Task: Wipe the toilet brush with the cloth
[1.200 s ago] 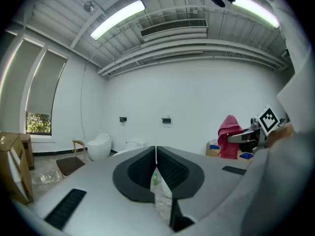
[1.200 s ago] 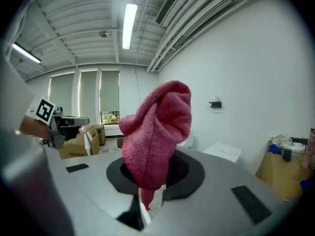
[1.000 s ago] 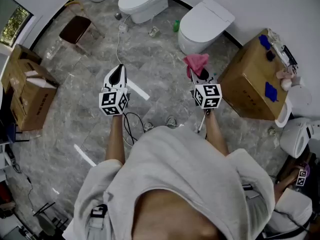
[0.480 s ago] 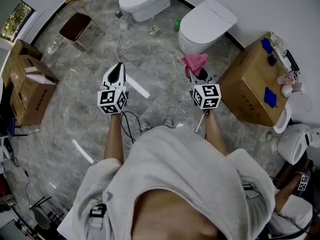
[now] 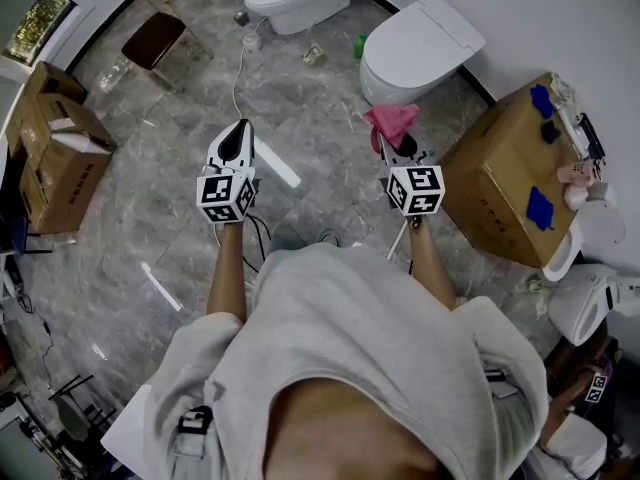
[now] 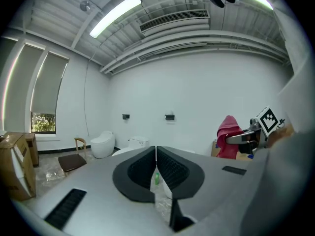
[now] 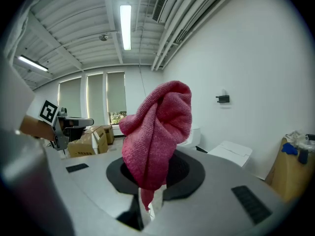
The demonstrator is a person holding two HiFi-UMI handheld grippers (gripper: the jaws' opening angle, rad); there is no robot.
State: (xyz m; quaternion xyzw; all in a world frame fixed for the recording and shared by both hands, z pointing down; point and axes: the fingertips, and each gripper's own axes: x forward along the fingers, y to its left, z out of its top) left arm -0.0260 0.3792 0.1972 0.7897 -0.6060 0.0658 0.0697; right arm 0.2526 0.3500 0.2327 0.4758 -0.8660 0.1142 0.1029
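Pink cloth (image 5: 392, 123) stands bunched above my right tool (image 5: 395, 150), whose jaws are pinched on its lower end, held out over the marble floor (image 5: 320, 118) and facing a toilet (image 5: 420, 48). My left tool (image 6: 156, 156) is empty, its jaws pressed together. I cannot pick out the toilet brush for sure, though a white bar (image 5: 278, 171) just beside that tool may be its handle. To wipe well, I judge I should pinch firmly, steady the brush with the left tool, and wrap the loose folds around it rather than dabbing.
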